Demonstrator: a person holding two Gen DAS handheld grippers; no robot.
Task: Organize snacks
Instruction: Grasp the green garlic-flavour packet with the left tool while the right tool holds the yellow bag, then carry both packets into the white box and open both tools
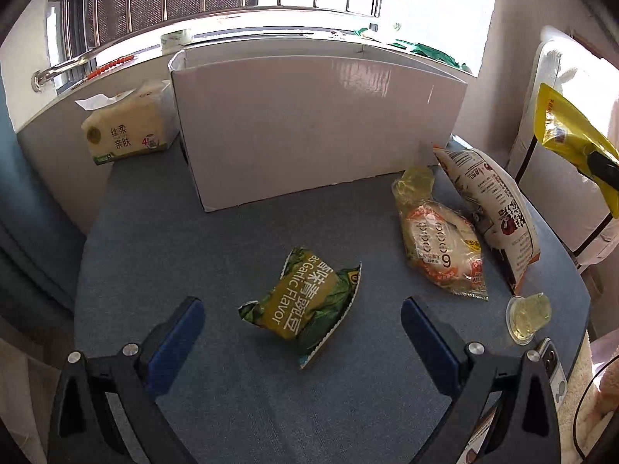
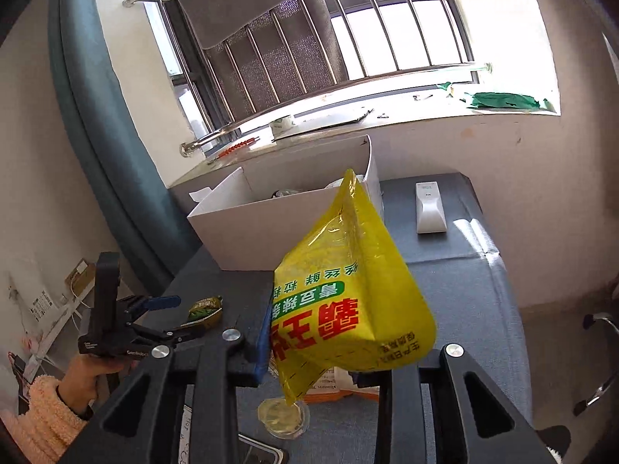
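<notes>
My left gripper [image 1: 302, 323] is open low over the blue table, its blue pads either side of a green garlic-flavour pea packet [image 1: 305, 305] without touching it. My right gripper [image 2: 321, 348] is shut on a yellow snack bag [image 2: 348, 297] and holds it in the air in front of the open white cardboard box [image 2: 271, 228]. The same yellow bag [image 1: 572, 131] shows at the right in the left wrist view, above the table. An orange-and-white packet [image 1: 441, 251] and a white-and-orange bag [image 1: 491, 208] lie right of the box [image 1: 309, 116].
Two clear jelly cups [image 1: 528, 315] [image 1: 416, 179] sit on the table [image 1: 232, 386]. A tissue pack [image 1: 123, 131] stands left of the box. A white device [image 2: 428, 208] lies on the table right of the box. A windowsill and barred window are behind.
</notes>
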